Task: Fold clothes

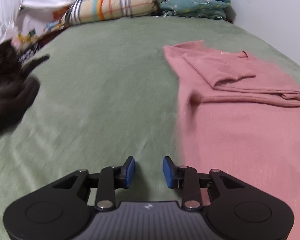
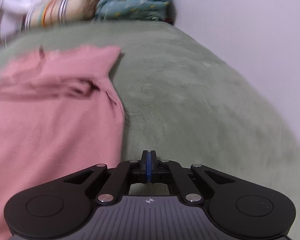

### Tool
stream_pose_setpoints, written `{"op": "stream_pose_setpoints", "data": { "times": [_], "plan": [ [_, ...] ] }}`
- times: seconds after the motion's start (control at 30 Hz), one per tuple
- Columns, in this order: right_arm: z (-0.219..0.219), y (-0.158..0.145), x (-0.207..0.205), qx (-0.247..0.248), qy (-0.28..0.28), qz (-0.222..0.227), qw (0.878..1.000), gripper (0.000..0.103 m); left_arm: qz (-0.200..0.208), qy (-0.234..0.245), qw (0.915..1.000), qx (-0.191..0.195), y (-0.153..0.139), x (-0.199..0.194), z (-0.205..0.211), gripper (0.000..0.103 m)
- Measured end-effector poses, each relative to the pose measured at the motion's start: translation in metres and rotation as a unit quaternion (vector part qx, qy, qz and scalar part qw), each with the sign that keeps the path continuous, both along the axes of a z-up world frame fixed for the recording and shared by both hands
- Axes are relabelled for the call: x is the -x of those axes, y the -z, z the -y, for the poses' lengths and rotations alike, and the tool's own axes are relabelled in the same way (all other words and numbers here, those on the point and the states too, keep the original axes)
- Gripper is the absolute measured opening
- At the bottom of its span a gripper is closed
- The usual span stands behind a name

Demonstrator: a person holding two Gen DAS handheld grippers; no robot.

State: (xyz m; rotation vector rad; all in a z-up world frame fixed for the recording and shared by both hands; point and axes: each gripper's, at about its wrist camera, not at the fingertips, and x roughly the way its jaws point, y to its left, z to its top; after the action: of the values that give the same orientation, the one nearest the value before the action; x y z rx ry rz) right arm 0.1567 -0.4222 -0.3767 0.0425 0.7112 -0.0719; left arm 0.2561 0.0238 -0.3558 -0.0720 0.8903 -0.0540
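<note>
The left tongs [image 1: 149,169] stand apart, empty, over the green bed cover [image 1: 102,84]; the right tongs [image 2: 149,160] are pressed together on nothing. Between them lies the pink shirt [image 1: 240,124], sleeve folded in. Farther off sit a plaid pillow [image 1: 112,4] and teal quilt [image 1: 192,0].

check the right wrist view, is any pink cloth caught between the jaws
No, the right gripper has its jaws pressed together with nothing between them, and the pink garment lies off to its left.
</note>
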Motion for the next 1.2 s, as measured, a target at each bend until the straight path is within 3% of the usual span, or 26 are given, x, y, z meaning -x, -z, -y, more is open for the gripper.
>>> {"op": "stream_pose_setpoints", "data": {
  "times": [0.07, 0.13, 0.2, 0.3, 0.4, 0.5, 0.57, 0.6, 0.63, 0.67, 0.7, 0.83, 0.87, 0.97, 1.0, 1.07, 1.17, 1.2],
  "plan": [
    [-0.001, -0.01, 0.021, -0.004, -0.017, 0.027, 0.999, 0.004, 0.019, -0.002, 0.999, 0.04, -0.013, 0.018, -0.003, 0.031],
    [-0.01, -0.013, 0.029, 0.0, -0.038, 0.024, 0.999, 0.004, 0.032, 0.019, 0.9987, 0.035, -0.022, 0.031, 0.008, 0.031],
    [-0.022, -0.008, 0.03, -0.014, -0.059, -0.016, 0.998, 0.004, 0.008, 0.048, 0.9986, 0.02, -0.019, 0.038, 0.022, 0.031],
    [-0.024, 0.009, 0.037, -0.023, -0.06, -0.081, 0.995, 0.004, -0.03, 0.043, 0.9985, 0.016, -0.004, 0.05, 0.019, 0.033],
    [-0.019, 0.011, 0.064, -0.028, -0.07, -0.083, 0.994, 0.004, -0.043, 0.032, 0.998, 0.035, 0.004, 0.068, 0.002, 0.034],
    [-0.005, 0.003, 0.085, -0.08, -0.053, -0.097, 0.991, 0.004, -0.062, 0.02, 0.9948, 0.078, -0.004, 0.083, -0.016, 0.033],
    [0.008, -0.003, 0.102, -0.144, -0.032, -0.089, 0.985, 0.014, -0.067, 0.014, 0.9901, 0.123, -0.008, 0.092, -0.027, 0.04],
    [0.012, -0.004, 0.112, -0.178, -0.021, -0.082, 0.98, 0.019, -0.069, 0.013, 0.9836, 0.166, -0.011, 0.099, -0.035, 0.051],
    [0.017, -0.003, 0.12, -0.207, -0.011, -0.079, 0.975, 0.032, -0.073, 0.014, 0.9798, 0.186, -0.011, 0.102, -0.037, 0.055],
    [0.022, -0.001, 0.126, -0.231, -0.002, -0.079, 0.97, 0.037, -0.078, 0.014, 0.9753, 0.206, -0.011, 0.106, -0.039, 0.057],
    [0.026, 0.002, 0.133, -0.25, 0.01, -0.083, 0.965, 0.037, -0.085, 0.015, 0.9693, 0.23, -0.01, 0.111, -0.043, 0.057],
    [0.029, 0.023, 0.155, -0.29, 0.031, -0.101, 0.951, 0.037, -0.104, 0.018, 0.9669, 0.232, 0.0, 0.119, -0.044, 0.057],
    [0.03, 0.029, 0.159, -0.322, 0.031, -0.094, 0.941, 0.037, -0.108, 0.016, 0.9664, 0.233, 0.003, 0.121, -0.044, 0.056],
    [0.033, 0.043, 0.166, -0.403, 0.053, -0.077, 0.91, 0.037, -0.118, 0.014, 0.9542, 0.274, 0.011, 0.124, -0.046, 0.055],
    [0.033, 0.048, 0.169, -0.419, 0.067, -0.071, 0.903, 0.037, -0.129, 0.017, 0.9462, 0.296, 0.013, 0.125, -0.047, 0.055],
    [0.035, 0.05, 0.171, -0.437, 0.079, -0.063, 0.894, 0.037, -0.14, 0.019, 0.9389, 0.314, 0.015, 0.126, -0.046, 0.052],
    [0.038, 0.056, 0.176, -0.467, 0.097, -0.051, 0.877, 0.037, -0.152, 0.043, 0.9376, 0.31, 0.017, 0.13, -0.037, 0.05],
    [0.038, 0.058, 0.177, -0.477, 0.101, -0.048, 0.872, 0.037, -0.162, 0.045, 0.9299, 0.327, 0.021, 0.132, -0.035, 0.05]
  ]
}}
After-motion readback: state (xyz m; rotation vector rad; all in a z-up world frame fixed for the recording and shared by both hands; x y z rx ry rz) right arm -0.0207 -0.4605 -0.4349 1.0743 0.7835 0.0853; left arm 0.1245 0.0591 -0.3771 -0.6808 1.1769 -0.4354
